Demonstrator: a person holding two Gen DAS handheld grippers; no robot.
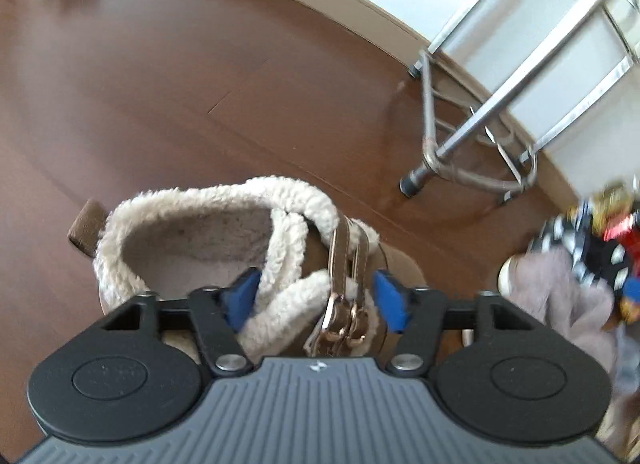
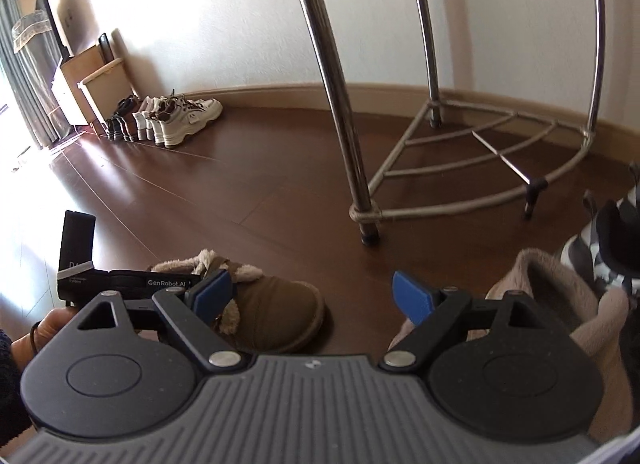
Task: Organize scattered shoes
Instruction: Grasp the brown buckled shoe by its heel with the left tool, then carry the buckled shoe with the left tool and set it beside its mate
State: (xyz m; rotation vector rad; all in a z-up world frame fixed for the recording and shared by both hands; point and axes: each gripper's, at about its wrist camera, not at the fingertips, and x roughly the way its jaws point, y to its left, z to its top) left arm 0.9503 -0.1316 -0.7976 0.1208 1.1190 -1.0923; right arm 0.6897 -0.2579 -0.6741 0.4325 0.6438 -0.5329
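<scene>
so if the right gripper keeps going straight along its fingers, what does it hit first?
Probably bare wood floor: the right gripper is open over empty boards between the brown fleece-lined boot and the beige boot. Farther on stands the metal rack. Depth unclear.

A dark wooden floor (image 2: 280, 183) bears a brown fleece-lined boot (image 2: 276, 312), a metal rack (image 2: 480, 167) and, seemingly, rowed shoes (image 2: 168, 119).

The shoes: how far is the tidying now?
Done: a row of shoes stands along the wall. In hand: the left gripper straddles the fleece collar of the brown boot. Left: a beige boot near the open right gripper, plus a heap beside it.
</scene>
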